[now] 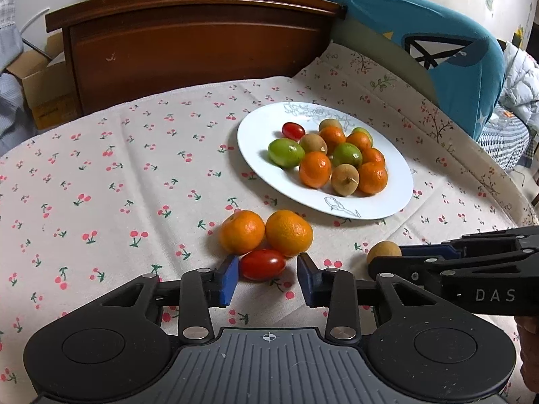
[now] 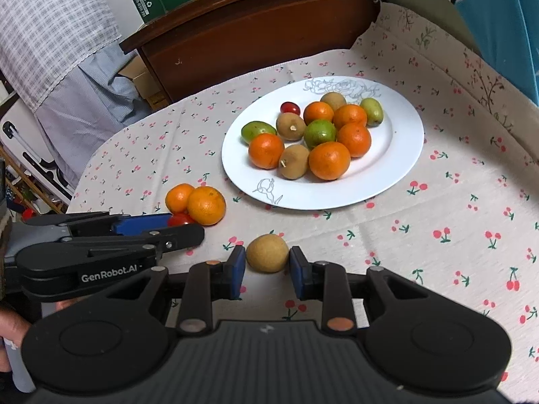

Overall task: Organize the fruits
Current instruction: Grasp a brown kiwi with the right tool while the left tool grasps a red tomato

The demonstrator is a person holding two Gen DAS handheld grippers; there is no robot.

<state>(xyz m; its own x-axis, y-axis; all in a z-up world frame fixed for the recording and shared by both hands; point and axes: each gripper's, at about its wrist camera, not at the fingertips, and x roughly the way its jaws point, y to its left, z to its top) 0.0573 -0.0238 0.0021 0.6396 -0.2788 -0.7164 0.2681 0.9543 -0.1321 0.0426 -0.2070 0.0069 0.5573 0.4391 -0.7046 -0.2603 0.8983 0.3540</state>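
Two hand-held grippers pinch fruit on a cherry-print tablecloth [image 1: 134, 175], near a white plate [image 1: 397, 181] piled with fruit.

The left gripper [image 1: 267, 271] has its blue pads around a red tomato [image 1: 262, 264], left pad touching, a sliver of gap at the right; two oranges [image 1: 266, 232] touch the tomato's far side. The right gripper [image 2: 267, 262] clamps a brown round fruit [image 2: 267, 253] near the cloth's near edge. Only the right wrist view shows that grip squarely; from the left, the fruit peeks past the gripper's side.
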